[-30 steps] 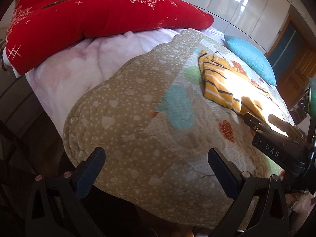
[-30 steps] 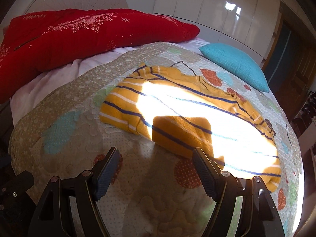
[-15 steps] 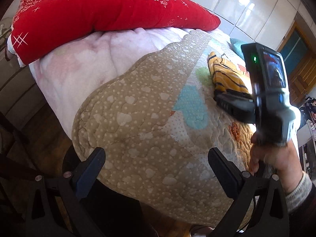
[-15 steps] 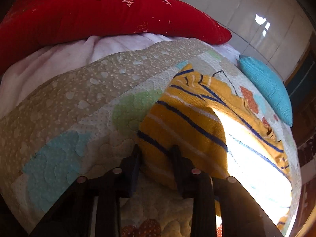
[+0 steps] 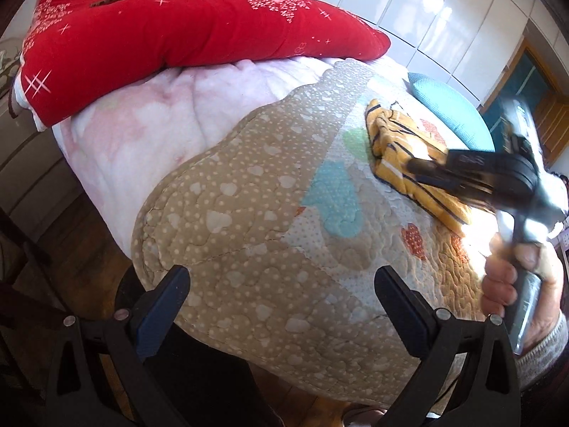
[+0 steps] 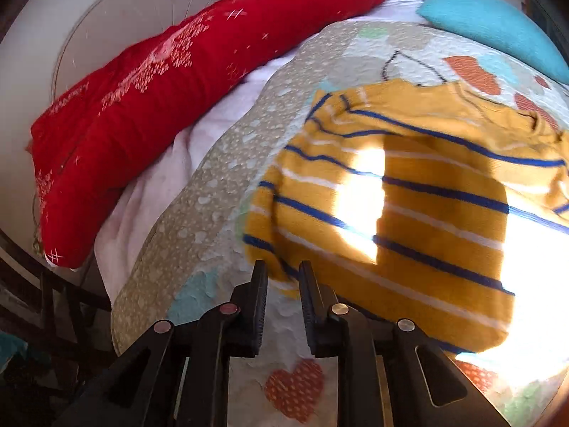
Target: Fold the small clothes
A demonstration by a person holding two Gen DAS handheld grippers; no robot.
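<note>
Two pillows, red (image 6: 170, 114) and blue (image 6: 498, 25), flank the striped shirt (image 6: 409, 213) pinched by the opening right gripper (image 6: 282, 277); left gripper (image 5: 281, 302) wide.

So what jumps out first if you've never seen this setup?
The yellow striped top lying on the patterned quilt, half in bright sunlight. The right gripper has a corner of it between its nearly closed fingers, which are opening slightly. Behind lies a big red cushion.
</note>
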